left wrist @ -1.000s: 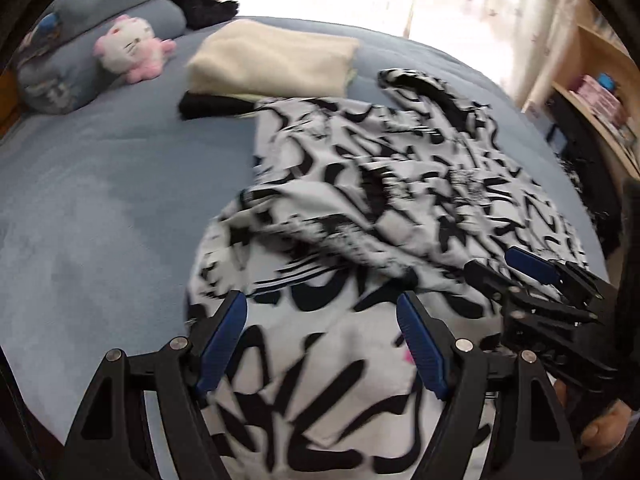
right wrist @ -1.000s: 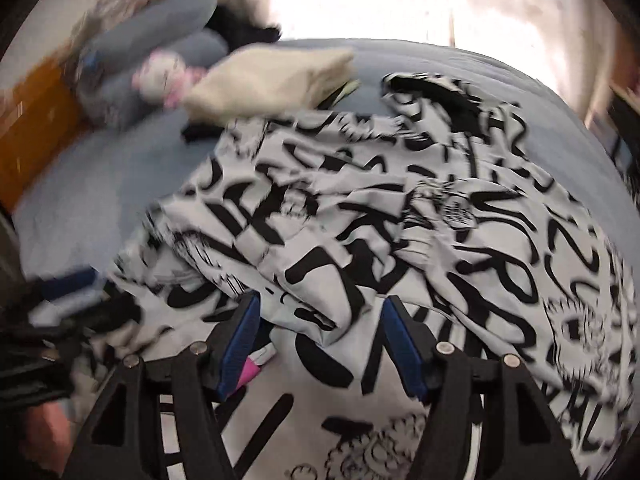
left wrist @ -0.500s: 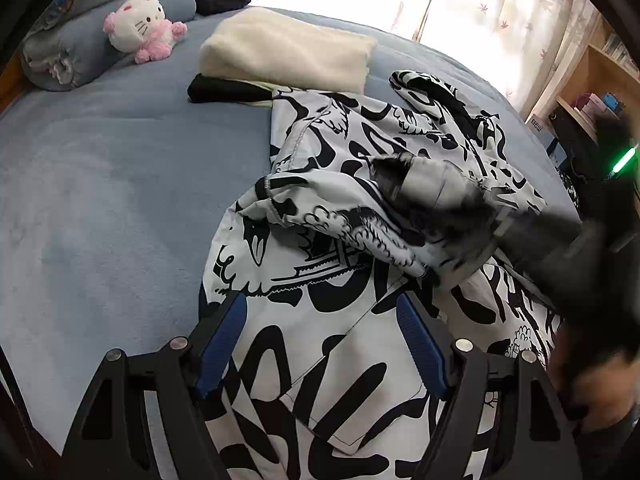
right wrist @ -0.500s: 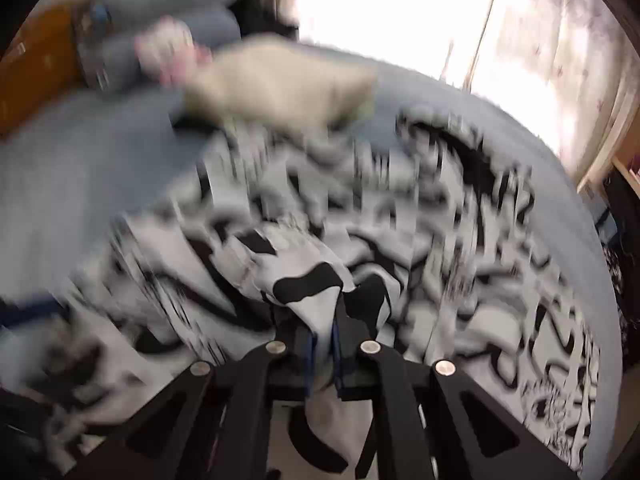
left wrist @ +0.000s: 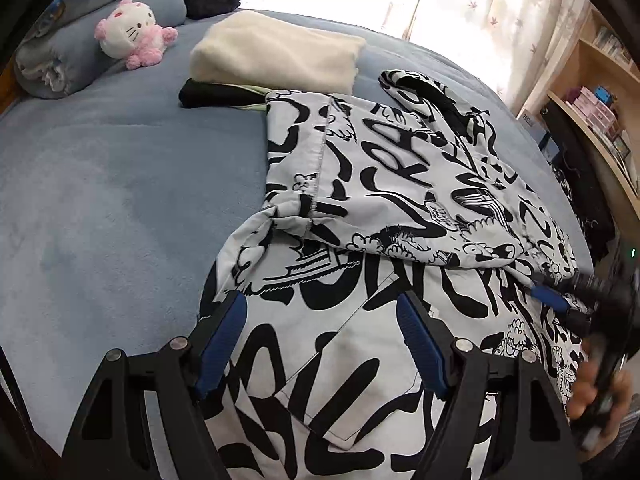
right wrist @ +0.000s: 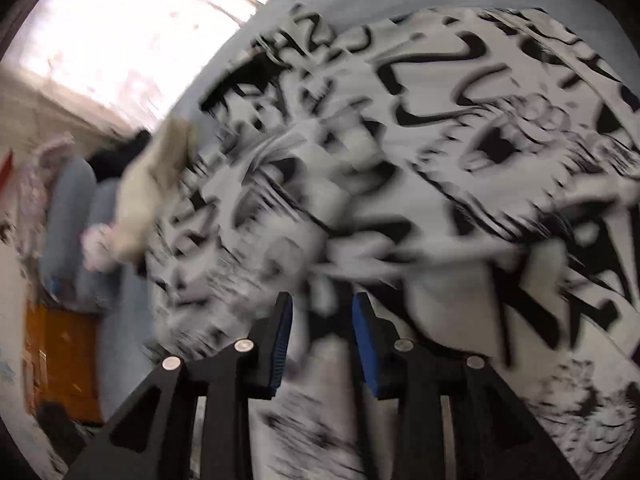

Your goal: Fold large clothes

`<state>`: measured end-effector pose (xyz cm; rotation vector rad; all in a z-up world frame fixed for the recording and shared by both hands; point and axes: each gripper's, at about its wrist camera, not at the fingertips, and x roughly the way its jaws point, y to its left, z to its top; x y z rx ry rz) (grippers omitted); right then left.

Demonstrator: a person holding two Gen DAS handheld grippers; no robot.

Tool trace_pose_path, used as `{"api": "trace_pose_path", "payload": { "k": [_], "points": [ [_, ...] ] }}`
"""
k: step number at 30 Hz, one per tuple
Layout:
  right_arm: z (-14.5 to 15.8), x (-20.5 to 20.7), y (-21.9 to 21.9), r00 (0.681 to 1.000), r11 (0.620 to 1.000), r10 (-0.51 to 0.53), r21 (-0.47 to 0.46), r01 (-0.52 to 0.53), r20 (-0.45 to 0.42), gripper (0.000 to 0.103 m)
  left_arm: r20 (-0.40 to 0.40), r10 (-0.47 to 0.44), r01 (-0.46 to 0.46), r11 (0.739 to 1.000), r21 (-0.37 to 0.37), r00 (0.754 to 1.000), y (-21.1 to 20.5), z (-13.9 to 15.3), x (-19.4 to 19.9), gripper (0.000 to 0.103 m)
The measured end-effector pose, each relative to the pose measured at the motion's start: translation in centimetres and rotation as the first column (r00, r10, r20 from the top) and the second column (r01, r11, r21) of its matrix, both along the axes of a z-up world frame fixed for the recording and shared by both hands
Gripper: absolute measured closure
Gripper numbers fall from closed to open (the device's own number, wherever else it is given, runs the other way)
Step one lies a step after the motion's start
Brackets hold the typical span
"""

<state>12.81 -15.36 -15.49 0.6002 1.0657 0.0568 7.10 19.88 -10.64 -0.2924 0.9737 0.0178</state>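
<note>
A big black-and-white shirt [left wrist: 400, 208] lies spread out on a blue bed [left wrist: 100, 184]. It is covered in fat black squiggles and little cartoon drawings. One part of it is folded over across the middle, and a pocket shows on the part nearest the left tool [left wrist: 322, 350]. That left tool hangs just over the shirt with its two blue pads wide apart, and nothing is pinched between them. The shirt only shows through the gap. The right tool [right wrist: 322, 338] is over the right side of the shirt, and a hand [left wrist: 600, 392] holds it. Its two blue pads are coming apart right now, with a small gap between them. The picture from that tool is very smeary, so I cannot tell if a bit of the cloth is caught in the gap or just lies under it. At the far side of the bed sits a cream folded blanket [left wrist: 276, 56] on top of something black [left wrist: 216, 94], touching the top edge of the shirt. A pink and white toy cat [left wrist: 132, 34] leans on a rolled blue pillow [left wrist: 80, 52]. A wooden shelf [left wrist: 600, 92] stands on the right, by the bright curtain [left wrist: 492, 20].
</note>
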Motion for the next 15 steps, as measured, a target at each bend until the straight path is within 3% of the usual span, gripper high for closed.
{"api": "trace_pose_path", "payload": {
  "k": [4,10,15],
  "points": [
    [1.4,-0.4,-0.3,0.999,0.993,0.041,-0.111,-0.038,0.027,0.064,0.001,-0.015,0.015,0.999,0.034,1.0,0.3,0.6,1.5,0.027],
    [3.8,4.1,-1.9,0.992,0.977,0.1,-0.196,-0.083,0.077,0.048,-0.023,-0.03,0.031,0.998,0.055,0.999,3.1,1.0,6.7,0.027],
    [2.2,9.3,-2.8,0.989,0.97,0.142,-0.205,-0.13,0.045,0.048,-0.092,-0.042,0.047,0.997,0.053,0.995,5.6,-1.1,12.5,0.027]
  ]
}}
